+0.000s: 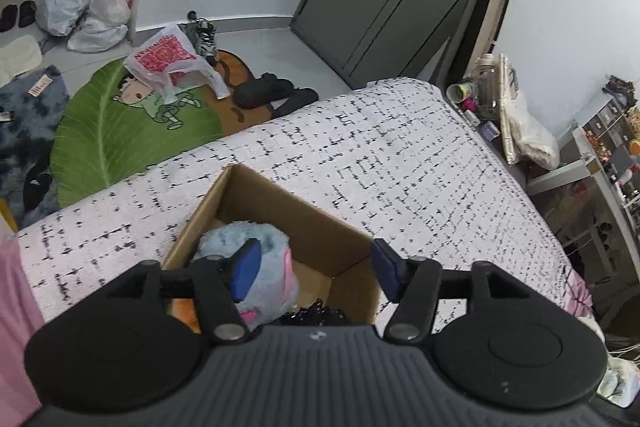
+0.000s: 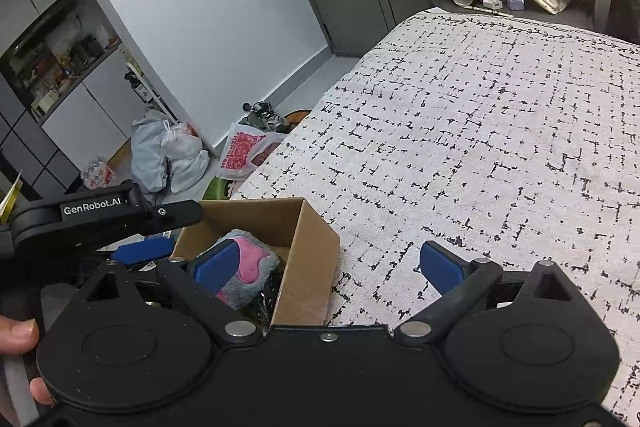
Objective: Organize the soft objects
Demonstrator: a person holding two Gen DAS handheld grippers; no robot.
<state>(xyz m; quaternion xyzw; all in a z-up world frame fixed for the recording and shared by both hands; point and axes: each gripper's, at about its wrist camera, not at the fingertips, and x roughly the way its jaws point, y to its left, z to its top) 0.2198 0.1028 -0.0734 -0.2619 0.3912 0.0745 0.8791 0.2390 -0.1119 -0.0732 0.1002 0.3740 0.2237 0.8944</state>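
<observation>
An open cardboard box [image 1: 280, 205] stands on the bed's white, black-flecked cover [image 1: 400, 163]. Inside lies a light blue plush toy [image 1: 276, 267] with pink patches, beside something orange [image 1: 186, 309] and a black lacy item [image 1: 316, 315]. My left gripper [image 1: 314, 255] hangs over the box, open, with nothing between its blue pads; the plush lies below, apart from them. In the right wrist view the box [image 2: 310, 259] and plush [image 2: 256, 259] sit at lower left. My right gripper [image 2: 326, 259] is open and empty, straddling the box's right wall. The left gripper's arm [image 2: 100, 211] crosses at the left.
The bed cover [image 2: 480, 147] stretches bare to the right of the box. On the floor beyond lie a green leaf rug [image 1: 120, 131], plastic bags [image 1: 168, 63] and dark slippers [image 1: 276, 93]. A cluttered stand [image 1: 488, 99] is at the bed's far corner. A person's fingers [image 2: 18, 335] show at lower left.
</observation>
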